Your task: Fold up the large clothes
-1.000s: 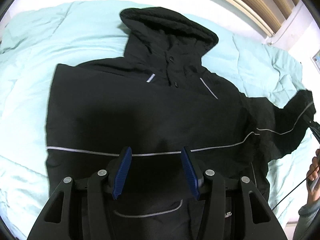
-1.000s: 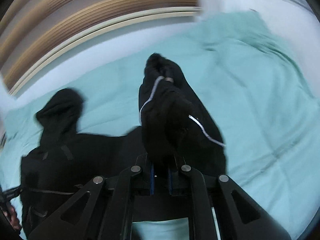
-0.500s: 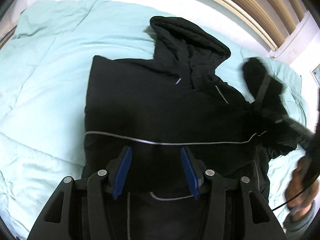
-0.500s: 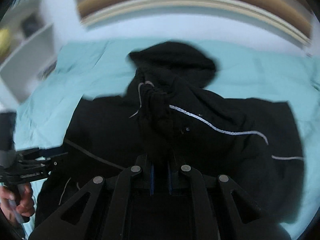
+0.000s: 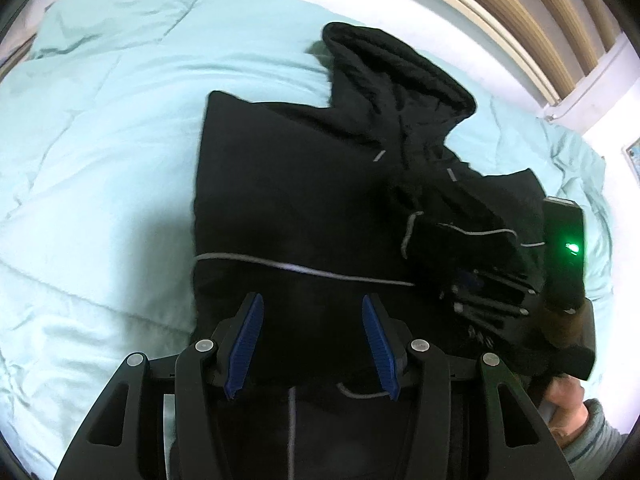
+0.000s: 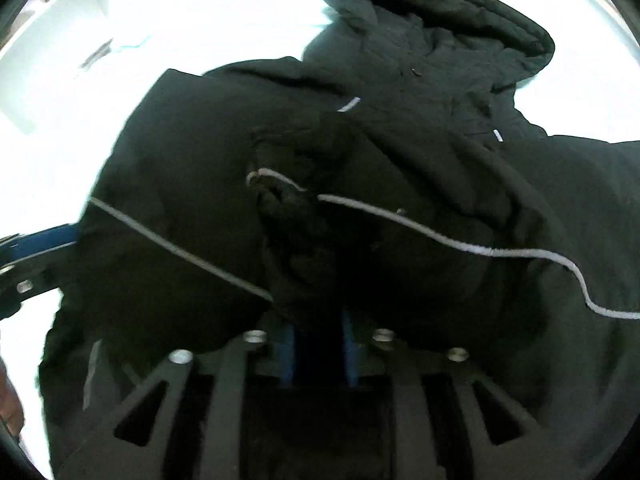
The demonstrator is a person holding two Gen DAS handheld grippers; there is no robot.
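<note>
so, jacket: a black hooded jacket (image 5: pixel 304 184) lies flat on the bed, filling the centre of the left wrist view, its hood (image 5: pixel 396 68) toward the upper middle of the frame.
trim: a thin grey line (image 5: pixel 296 268) runs across the body from left to right.
sleeve: the sleeve (image 5: pixel 460 236) is folded over the chest at the right centre of the frame; in the right wrist view it bunches just above the tool.
left gripper: the left gripper (image 5: pixel 312 348) hangs over the lower hem at the bottom centre, blue pads (image 5: pixel 248 344) spread wide, nothing between them.
right gripper: the right gripper (image 6: pixel 318 350) has its pads drawn narrow on the sleeve cuff, as far as the dark, blurry view allows.
bedding: a pale teal duvet (image 5: pixel 92 152) covers the left and upper parts of the frame.
wall: slatted wooden panelling (image 5: pixel 532 12) at the upper right.
</note>
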